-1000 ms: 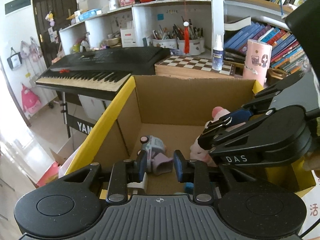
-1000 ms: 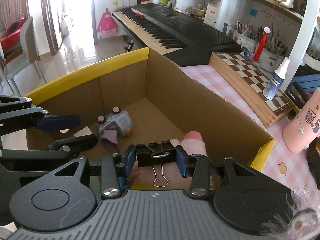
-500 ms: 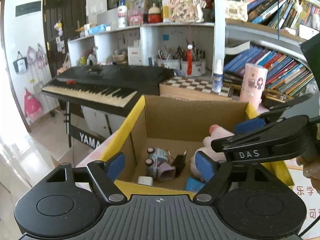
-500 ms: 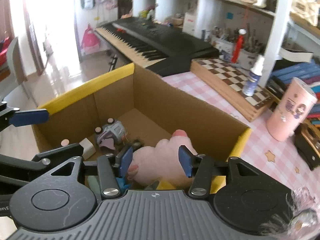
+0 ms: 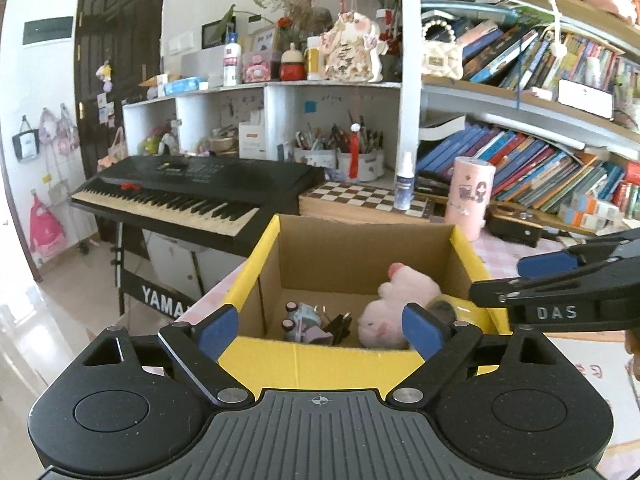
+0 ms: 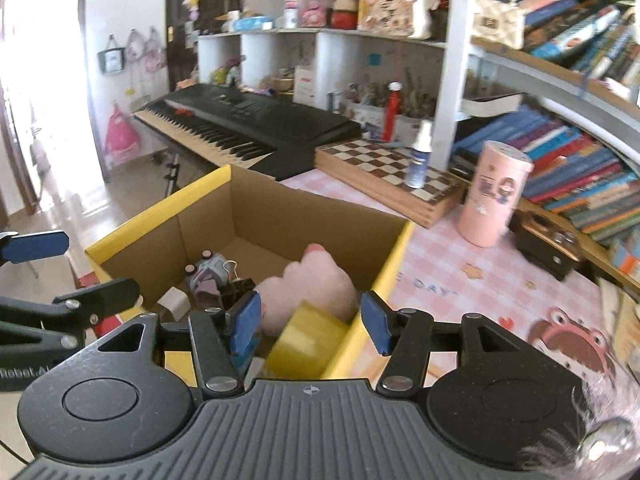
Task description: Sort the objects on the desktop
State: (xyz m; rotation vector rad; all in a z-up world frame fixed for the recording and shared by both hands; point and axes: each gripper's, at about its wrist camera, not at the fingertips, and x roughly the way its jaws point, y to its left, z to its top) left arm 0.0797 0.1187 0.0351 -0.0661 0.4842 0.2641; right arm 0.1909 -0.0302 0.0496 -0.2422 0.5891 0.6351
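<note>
Both your grippers, left (image 5: 320,326) and right (image 6: 309,322), are spread wide and hold nothing, above the box's (image 5: 336,356) near edge. Inside lie the plush (image 5: 394,310), toy car (image 5: 302,318) and clip (image 6: 237,289).

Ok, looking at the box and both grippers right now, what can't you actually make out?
- Cardboard box floor nearest the camera: left wrist view, hidden by its yellow front wall.
- Yellow tape roll: right wrist view, partly hidden by the right gripper; whether it rests on the pink plush is unclear.
- Binder clip: small and dark, partly behind the toy car.
- Left gripper: open, holding nothing.
</note>
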